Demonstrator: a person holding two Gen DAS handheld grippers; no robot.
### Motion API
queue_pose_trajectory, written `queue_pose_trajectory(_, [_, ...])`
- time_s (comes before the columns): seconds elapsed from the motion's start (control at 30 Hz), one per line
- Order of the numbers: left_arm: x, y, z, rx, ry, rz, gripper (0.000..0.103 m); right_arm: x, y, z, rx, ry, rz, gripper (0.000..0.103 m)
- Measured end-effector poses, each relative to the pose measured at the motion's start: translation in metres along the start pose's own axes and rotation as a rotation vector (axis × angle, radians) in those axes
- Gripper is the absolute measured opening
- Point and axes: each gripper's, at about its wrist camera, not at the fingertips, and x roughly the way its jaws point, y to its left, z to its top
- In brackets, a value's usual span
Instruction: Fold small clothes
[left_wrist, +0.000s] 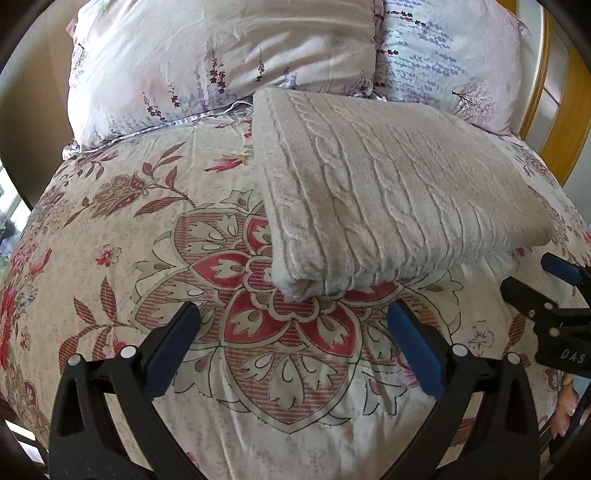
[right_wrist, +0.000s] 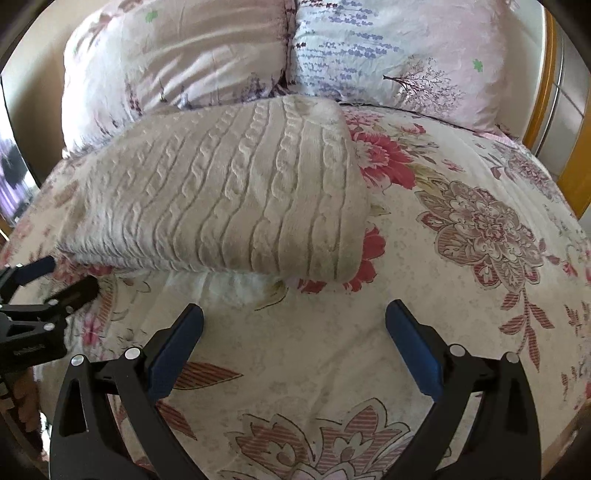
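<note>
Left gripper: our left gripper (left_wrist: 293, 314) hung with its blue pads spread wide and nothing between them, low over the bedspread (left_wrist: 122, 236); the near rolled corner of the knitted garment (left_wrist: 388, 199) lay at 12 o'clock, just beyond the fingertips and not touching them.

Right gripper: our right gripper (right_wrist: 293, 314) was likewise spread and empty; the garment's near edge sat at 11 to 12 o'clock, a little apart from the pads.

Each other's view: in the left wrist view the right gripper showed at 3 o'clock, near the garment's right corner; in the right wrist view the left one showed at 9 o'clock.

Step in hand: we judged the fold largely made and the garment released, both tools clear of it.

Next move: we judged it called either for a last tidy of the near edge, where a paler under-layer (right_wrist: 225, 284) peeked out, or for leaving the bundle alone; any new pinch would need both layers taken together.

Garment's look: cream, cable-knit, thick and soft, folded into a plump rectangle with rounded edges.

Garment's place: mid-bed on the floral bedspread, its far edge against the two pillows (left_wrist: 207, 66) at 12 o'clock.
</note>
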Motion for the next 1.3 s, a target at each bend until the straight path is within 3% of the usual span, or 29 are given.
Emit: queue_pose_trajectory(1.3, [0.0007, 0.0, -0.0001, -0.005, -0.001, 0.003, 0.101, 0.002, -0.0001, -0.0012, 0.004, 0.009, -0.012, 0.102])
